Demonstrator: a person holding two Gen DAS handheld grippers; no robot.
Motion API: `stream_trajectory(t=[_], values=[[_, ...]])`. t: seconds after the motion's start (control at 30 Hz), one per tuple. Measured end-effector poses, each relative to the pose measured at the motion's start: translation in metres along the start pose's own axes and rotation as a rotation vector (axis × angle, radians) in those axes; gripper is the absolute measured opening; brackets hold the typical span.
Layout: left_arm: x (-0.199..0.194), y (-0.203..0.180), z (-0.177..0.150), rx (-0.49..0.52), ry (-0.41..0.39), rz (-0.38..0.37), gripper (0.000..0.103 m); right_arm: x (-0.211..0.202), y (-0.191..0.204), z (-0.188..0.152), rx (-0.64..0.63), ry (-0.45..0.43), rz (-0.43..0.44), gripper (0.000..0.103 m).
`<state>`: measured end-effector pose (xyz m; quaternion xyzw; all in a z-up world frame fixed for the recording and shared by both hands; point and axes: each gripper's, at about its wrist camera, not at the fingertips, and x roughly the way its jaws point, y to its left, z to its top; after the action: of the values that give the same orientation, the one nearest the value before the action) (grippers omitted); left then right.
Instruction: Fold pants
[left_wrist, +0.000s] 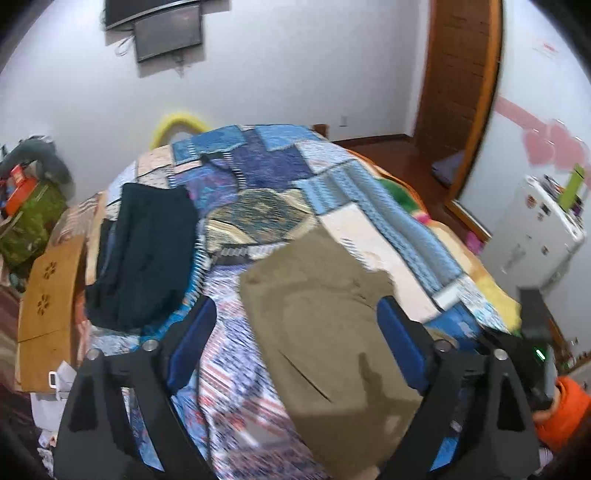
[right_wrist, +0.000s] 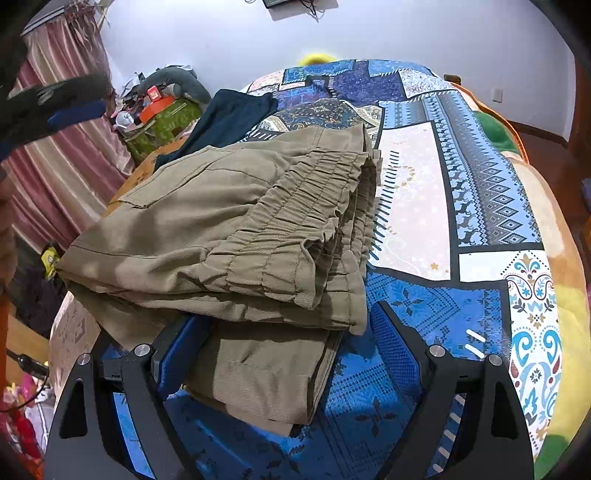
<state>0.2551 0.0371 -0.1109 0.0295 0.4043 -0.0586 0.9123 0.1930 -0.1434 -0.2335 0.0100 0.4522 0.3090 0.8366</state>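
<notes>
Khaki pants (right_wrist: 221, 221) lie folded in a thick stack on the patchwork bedspread (right_wrist: 413, 206), with the gathered elastic waistband on the right side. My right gripper (right_wrist: 284, 317) stands open at the stack's near edge; a lower fold lies between its blue pads, and the right pad is apart from the cloth. In the left wrist view the same pants (left_wrist: 325, 314) are blurred, and my left gripper (left_wrist: 297, 306) hovers open over them, gripping nothing. The right gripper's body (left_wrist: 535, 332) and an orange sleeve (left_wrist: 569, 410) show at the right edge.
A dark navy garment (left_wrist: 144, 258) lies folded at the bed's left side. A wooden board (left_wrist: 48, 306) and a green box (left_wrist: 29, 225) with clutter stand left of the bed. A white fridge (left_wrist: 535, 229) and a wooden door (left_wrist: 458, 92) are on the right, striped curtains (right_wrist: 62, 147) on the left.
</notes>
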Motion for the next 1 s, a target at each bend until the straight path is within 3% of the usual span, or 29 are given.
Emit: stream_trajectory(t=[0.3, 0.53, 0.63, 0.77, 1.0], values=[[0.092, 0.036, 0.036, 0.004, 0.162, 0.100, 0.095, -0.001, 0.000, 0.000, -0.008, 0.002, -0.003, 0.087], [0.174, 0.035, 0.029, 0.073, 0.330, 0.161, 0.095, -0.001, -0.001, 0.001, -0.006, 0.006, -0.006, 0.087], [0.202, 0.026, 0.015, 0.162, 0.392, 0.197, 0.095, -0.002, -0.002, 0.002, -0.004, 0.009, -0.010, 0.087], [0.209, 0.014, -0.005, 0.285, 0.393, 0.228, 0.096, -0.004, -0.004, 0.002, 0.004, 0.009, -0.013, 0.087], [0.182, 0.032, -0.020, 0.224, 0.395, 0.214, 0.096, -0.016, -0.011, 0.000, -0.003, 0.002, -0.064, 0.087]])
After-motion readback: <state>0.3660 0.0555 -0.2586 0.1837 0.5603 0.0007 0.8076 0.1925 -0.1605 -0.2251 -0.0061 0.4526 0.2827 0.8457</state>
